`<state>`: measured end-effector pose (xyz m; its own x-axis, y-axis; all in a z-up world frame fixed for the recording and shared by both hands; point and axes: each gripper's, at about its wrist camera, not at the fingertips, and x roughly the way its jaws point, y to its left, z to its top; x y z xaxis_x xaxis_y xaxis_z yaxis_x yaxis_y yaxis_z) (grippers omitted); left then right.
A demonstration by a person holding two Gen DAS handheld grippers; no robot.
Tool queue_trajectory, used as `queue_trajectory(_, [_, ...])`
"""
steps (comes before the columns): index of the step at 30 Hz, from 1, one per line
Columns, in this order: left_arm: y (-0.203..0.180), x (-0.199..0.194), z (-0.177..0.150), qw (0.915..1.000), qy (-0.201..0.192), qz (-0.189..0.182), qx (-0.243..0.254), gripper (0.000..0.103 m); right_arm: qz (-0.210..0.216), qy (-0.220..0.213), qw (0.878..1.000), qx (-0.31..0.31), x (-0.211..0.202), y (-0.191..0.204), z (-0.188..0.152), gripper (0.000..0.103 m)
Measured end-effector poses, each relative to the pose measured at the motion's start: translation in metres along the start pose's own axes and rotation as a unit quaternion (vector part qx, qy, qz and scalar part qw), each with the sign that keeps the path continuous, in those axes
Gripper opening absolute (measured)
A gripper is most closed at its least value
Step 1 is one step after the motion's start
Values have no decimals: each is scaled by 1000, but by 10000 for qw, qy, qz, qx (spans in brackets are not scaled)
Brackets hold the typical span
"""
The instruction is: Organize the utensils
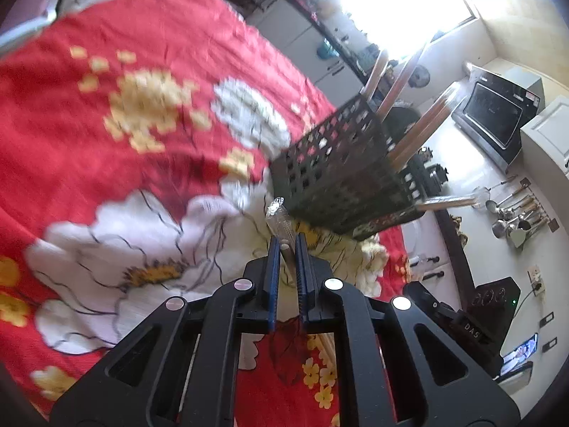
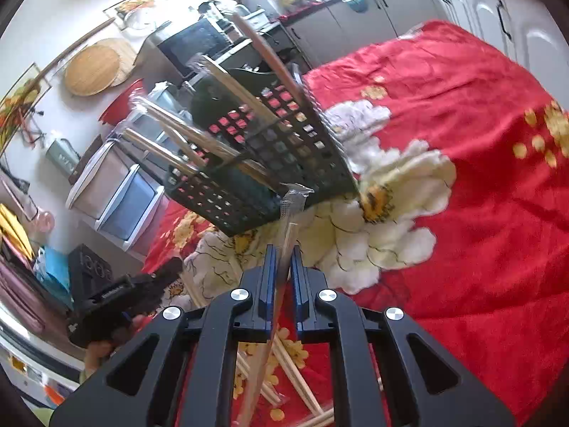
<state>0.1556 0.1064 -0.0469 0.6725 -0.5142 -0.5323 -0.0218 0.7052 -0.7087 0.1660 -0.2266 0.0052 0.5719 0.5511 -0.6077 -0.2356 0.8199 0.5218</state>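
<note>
A black perforated utensil basket [image 1: 341, 170] [image 2: 270, 156] stands on the red floral cloth with several wrapped wooden chopsticks [image 2: 227, 82] sticking out of it. My left gripper [image 1: 286, 240] is shut on a pair of chopsticks in clear plastic wrap [image 1: 279, 213], whose tip lies close to the basket's near corner. My right gripper [image 2: 282, 249] is shut on another wrapped chopstick pair [image 2: 291, 210] that reaches up to the basket's lower rim. More loose chopsticks [image 2: 291, 373] lie on the cloth under the right gripper. The left gripper's black body [image 2: 142, 291] shows at lower left in the right wrist view.
The red cloth with white and yellow flowers [image 1: 142, 124] [image 2: 480, 178] covers the whole table. Beyond it are grey cabinets [image 2: 373, 17], a black oven [image 1: 498, 114], metal ladles hanging on a wall [image 1: 515, 213] and a round wooden board [image 2: 94, 69].
</note>
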Motion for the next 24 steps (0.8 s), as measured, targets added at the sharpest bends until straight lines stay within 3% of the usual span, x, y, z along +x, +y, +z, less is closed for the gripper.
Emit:
queue_trajectory(11, [-39, -49, 16, 9959, -713, -61, 545, 3, 137, -320, 9965, -764, -12, 40, 15, 6])
queue_trajectory(24, [-82, -63, 21, 9898, -997, -314, 963, 3, 188, -812, 9872, -1363, -32, 71, 28, 6])
